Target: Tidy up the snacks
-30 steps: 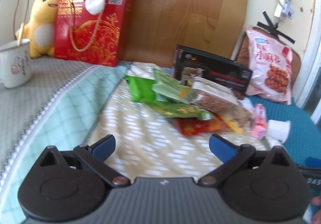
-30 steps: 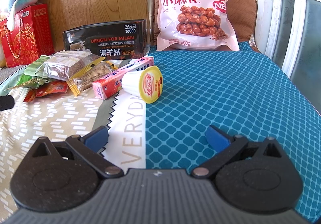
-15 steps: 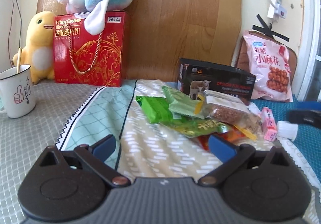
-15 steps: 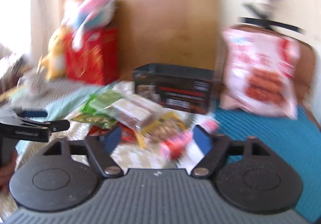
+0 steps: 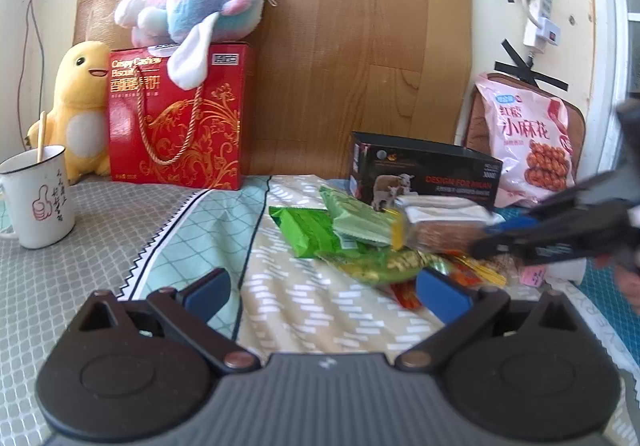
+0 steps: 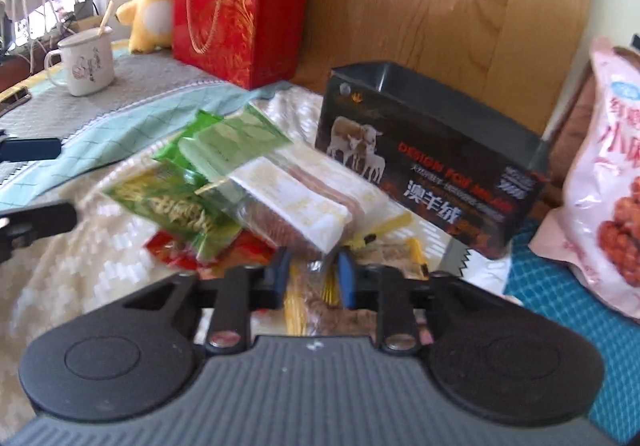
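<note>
A pile of snack packets lies on the patterned cloth: green packets, a red one underneath, and a clear packet of brown snacks on top. My right gripper is shut on the near end of that clear packet; clear wrapper and yellow edging show between its blue pads. In the left wrist view the right gripper reaches into the pile from the right. My left gripper stands open in front of the pile with nothing between its fingers; one of its fingers shows at the left edge.
Behind the pile stands a black box. A big pink snack bag leans at the back right. A red gift box, plush toys and a white mug occupy the back left.
My right gripper swung left from the teal mat to the snack pile, rolled, and its jaws went from wide open to shut on the clear packet. The left gripper barely moved and stays open.
</note>
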A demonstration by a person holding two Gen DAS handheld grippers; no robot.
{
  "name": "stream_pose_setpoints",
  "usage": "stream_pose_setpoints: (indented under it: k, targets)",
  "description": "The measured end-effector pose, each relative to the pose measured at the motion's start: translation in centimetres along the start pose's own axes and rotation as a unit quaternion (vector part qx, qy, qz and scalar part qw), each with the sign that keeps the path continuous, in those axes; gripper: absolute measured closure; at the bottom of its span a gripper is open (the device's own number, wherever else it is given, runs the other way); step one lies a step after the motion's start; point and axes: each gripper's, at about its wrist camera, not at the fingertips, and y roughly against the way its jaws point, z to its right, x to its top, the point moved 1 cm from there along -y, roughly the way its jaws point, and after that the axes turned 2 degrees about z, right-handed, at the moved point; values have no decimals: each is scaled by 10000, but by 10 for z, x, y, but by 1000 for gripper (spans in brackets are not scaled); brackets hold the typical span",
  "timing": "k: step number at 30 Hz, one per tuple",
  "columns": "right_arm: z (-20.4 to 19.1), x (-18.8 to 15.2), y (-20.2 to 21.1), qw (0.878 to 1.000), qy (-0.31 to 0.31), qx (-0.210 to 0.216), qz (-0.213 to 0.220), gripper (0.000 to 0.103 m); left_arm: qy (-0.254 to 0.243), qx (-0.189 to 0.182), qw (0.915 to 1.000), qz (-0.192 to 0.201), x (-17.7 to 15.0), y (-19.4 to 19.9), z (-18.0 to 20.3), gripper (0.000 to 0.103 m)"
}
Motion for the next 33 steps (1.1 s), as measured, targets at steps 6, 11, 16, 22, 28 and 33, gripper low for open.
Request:
stream_pose_setpoints:
  k: [6, 11, 16, 22, 28, 33]
  targets:
    - [-15, -35, 64, 9997, 25, 207, 133, 82, 229, -479, 9986, 53, 3, 8, -10, 0]
    - [-30, -96, 102, 9999, -88, 130, -10, 70, 887, -1591, 9819, -523, 11, 18, -1, 0]
    - [-27, -117, 121, 9989, -374, -78, 264, 28, 438, -2145, 9690, -1144, 18, 9, 52, 2]
    - [-24, -109, 108, 9977, -531, -42, 420, 28, -17, -2076, 9598, -1890, 7, -31, 90, 28]
    - [-28, -102, 78, 9977, -636, 81, 230, 57, 277, -2494, 9445, -2120, -3, -36, 87, 51]
    - [-31, -77, 89, 9958, -669, 149, 615, 67, 363, -2527, 9534, -1609, 27, -16, 78, 50]
